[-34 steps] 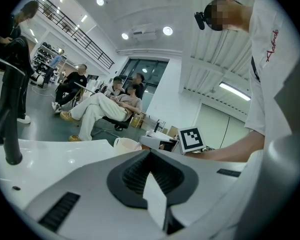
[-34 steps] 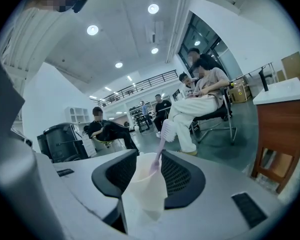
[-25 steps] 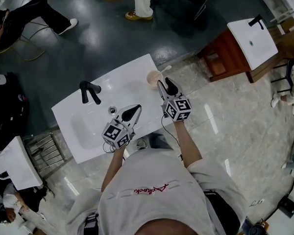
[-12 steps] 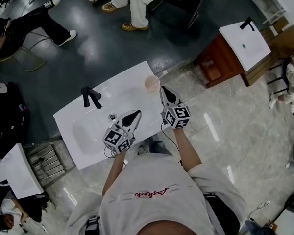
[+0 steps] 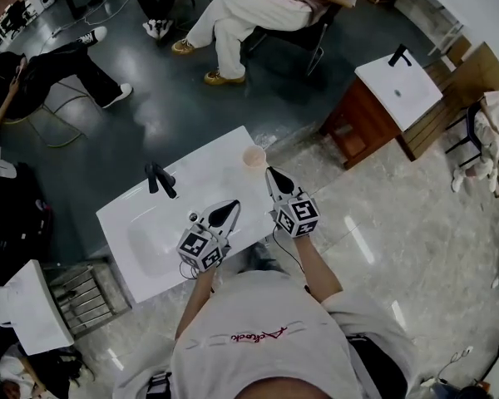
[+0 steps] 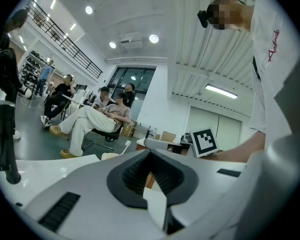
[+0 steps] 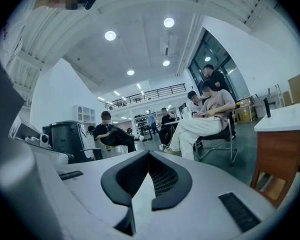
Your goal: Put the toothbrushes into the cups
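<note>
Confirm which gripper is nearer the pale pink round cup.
Right. The right gripper, jaws just closed on nothing, points toward the pale pink round cup from just short of it. The left gripper sits farther back, over the near side of the white ceramic basin.

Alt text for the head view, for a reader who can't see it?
Seen from above, a person at a white washbasin holds the left gripper and right gripper over it, both shut and empty; the right's jaws have just closed. A pale cup stands on its far right corner, a black tap at its back.
</note>
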The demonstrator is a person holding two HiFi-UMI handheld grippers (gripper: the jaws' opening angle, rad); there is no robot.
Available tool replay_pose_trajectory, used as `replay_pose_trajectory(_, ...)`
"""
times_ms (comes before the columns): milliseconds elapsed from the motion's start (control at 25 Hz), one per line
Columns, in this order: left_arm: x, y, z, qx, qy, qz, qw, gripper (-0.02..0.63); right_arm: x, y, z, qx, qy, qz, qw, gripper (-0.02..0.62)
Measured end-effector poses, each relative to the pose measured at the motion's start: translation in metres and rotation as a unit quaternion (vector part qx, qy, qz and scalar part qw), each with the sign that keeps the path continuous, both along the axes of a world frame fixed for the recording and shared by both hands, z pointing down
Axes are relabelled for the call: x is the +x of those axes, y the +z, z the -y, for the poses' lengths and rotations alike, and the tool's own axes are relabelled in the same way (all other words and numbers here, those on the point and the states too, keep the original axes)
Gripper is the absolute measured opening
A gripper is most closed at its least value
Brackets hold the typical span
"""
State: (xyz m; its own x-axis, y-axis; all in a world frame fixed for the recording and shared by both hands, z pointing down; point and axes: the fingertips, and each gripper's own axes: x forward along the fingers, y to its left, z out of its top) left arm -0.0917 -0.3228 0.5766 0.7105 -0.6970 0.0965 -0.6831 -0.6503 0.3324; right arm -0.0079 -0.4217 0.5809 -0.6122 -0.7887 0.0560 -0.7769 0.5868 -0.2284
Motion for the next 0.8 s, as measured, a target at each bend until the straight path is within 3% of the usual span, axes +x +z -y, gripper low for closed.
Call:
replay_pose_trajectory(440,0.003,-0.041,-0.023,0.056,0.022,-0.002,0.9982,0.012,-0.013,-0.098,-0.045,0.122,-0.003,-0.015,0.992,0.0)
replay_pose_trajectory(800,0.001,-0.052,-0.066,0.077,0.035,-0.006,0.9964,0.012,-0.022,-0.091,-0.114,0.112,0.008,-0.025,0.993,-0.002)
